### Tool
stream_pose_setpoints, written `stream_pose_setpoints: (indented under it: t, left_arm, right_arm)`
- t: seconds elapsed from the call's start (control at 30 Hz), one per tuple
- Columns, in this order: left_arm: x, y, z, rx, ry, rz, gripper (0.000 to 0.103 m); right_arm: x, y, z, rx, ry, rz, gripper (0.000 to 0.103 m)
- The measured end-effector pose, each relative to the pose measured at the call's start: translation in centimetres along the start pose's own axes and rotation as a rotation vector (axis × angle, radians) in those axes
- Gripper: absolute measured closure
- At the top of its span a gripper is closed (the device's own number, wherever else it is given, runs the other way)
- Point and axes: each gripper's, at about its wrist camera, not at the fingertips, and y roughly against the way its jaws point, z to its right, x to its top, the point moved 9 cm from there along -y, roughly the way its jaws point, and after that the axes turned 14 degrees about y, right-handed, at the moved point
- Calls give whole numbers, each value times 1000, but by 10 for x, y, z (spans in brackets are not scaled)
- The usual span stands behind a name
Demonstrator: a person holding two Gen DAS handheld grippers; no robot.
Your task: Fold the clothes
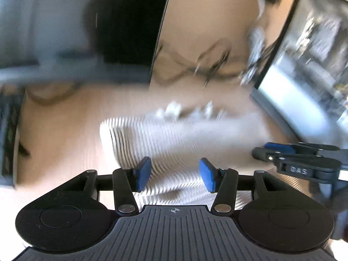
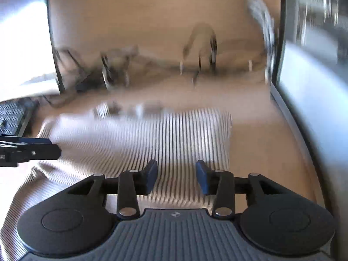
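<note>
The striped shirt (image 1: 174,143) lies bunched on the desk (image 1: 65,130), right of the keyboard (image 1: 8,130). Over its near edge the left gripper (image 1: 175,174) gapes, empty; the right gripper (image 2: 176,177) likewise, both likely poised to pinch the hem for a fold.

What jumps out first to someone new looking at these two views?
The striped garment dominates, lying mid-table on the tan wooden table right ahead of both claws. The left claw and right claw are both open with blue pads over the cloth. Everything behind is motion-blurred, including tangled cables.
</note>
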Motion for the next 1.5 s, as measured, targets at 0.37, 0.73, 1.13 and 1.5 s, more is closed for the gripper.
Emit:
stream_pose_setpoints:
  t: [0.37,0.73,1.13,1.5]
  left_arm:
    - [6,14,-1,12,-27,28,42]
    - [-5,8,12,-15,-63,9,8]
    - [-7,3,13,-13,-100,10,3]
    - [-7,2,13,-24,-80,20,1]
  right_arm:
    - [-4,1,-2,13,33,22,61]
    - [-5,3,-9,10,44,47,47]
    - [33,6,8,-48,52,69,47]
    - [59,-14,21,-29,78,37,45]
